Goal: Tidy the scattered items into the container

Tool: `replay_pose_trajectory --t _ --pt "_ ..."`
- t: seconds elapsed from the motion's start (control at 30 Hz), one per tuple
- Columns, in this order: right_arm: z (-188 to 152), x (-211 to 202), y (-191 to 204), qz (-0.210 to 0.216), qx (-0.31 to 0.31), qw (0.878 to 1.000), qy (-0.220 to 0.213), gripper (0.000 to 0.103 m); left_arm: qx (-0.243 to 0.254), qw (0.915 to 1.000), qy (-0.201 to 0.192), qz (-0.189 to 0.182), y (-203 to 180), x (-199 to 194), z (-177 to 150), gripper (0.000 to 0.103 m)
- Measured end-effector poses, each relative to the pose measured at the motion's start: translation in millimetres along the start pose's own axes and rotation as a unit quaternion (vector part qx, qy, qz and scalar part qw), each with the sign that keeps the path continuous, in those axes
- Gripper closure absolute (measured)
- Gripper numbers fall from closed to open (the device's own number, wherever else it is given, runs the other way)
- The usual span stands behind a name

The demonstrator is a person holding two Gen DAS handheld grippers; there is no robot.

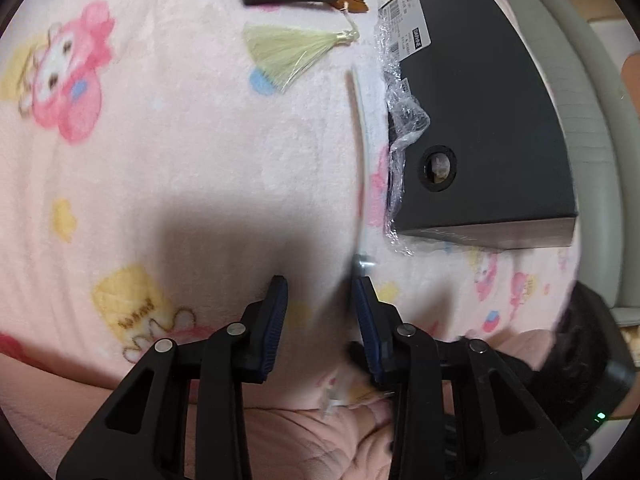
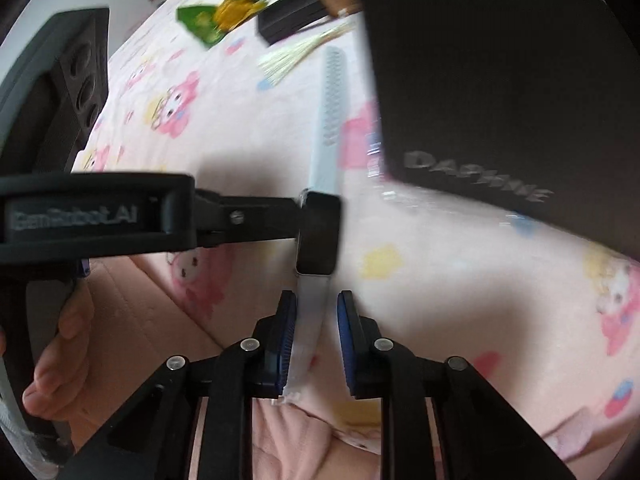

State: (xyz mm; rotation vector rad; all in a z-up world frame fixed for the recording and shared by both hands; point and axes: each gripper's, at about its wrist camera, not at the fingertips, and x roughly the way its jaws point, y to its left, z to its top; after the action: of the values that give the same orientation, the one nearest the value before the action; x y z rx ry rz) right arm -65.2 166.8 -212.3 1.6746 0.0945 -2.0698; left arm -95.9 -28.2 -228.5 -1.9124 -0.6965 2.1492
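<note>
Pale-blue watch strap [image 2: 310, 320] lies between the part-open right claw [image 2: 316, 300] fingers, apparently lined up for a grasp; the left claw [image 1: 320, 284], also part open, holds nothing. The watch [image 2: 319, 234] lies just beside the black box [image 2: 500, 80]; beyond it lies a tassel [image 2: 292, 54].

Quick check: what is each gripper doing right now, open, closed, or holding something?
Left gripper: jaws open, nothing held; the smartwatch lies by its right fingertip.
Right gripper: jaws open, straddling the watch strap, not clamped.
</note>
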Motion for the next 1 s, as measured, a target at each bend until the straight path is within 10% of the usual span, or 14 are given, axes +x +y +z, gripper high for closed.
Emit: replay_pose_trajectory --t 0.1,0.5,0.6,1.0 --pt "-1.0 -13.8 -10.0 -0.040 -0.001 0.999 -0.022 0.086 0.033 0.9982 -0.026 0.041 -15.9 -5.7 8.7 0.068" --pt "-7.3 -3.4 -24.6 0.051 0.021 0.998 0.010 0.084 0.028 0.9984 0.016 -0.046 -21.9 22.5 10.7 0.074" --pt "-9.0 -8.8 -26.8 0.061 0.022 0.998 -0.005 0.086 0.028 0.9982 0.012 -0.052 -21.3 20.8 6.9 0.089" --pt "-17.4 -26.7 -37.5 0.063 0.018 0.997 -0.027 0.096 0.024 0.9984 -0.011 -0.049 -17.0 6.2 -3.4 0.094"
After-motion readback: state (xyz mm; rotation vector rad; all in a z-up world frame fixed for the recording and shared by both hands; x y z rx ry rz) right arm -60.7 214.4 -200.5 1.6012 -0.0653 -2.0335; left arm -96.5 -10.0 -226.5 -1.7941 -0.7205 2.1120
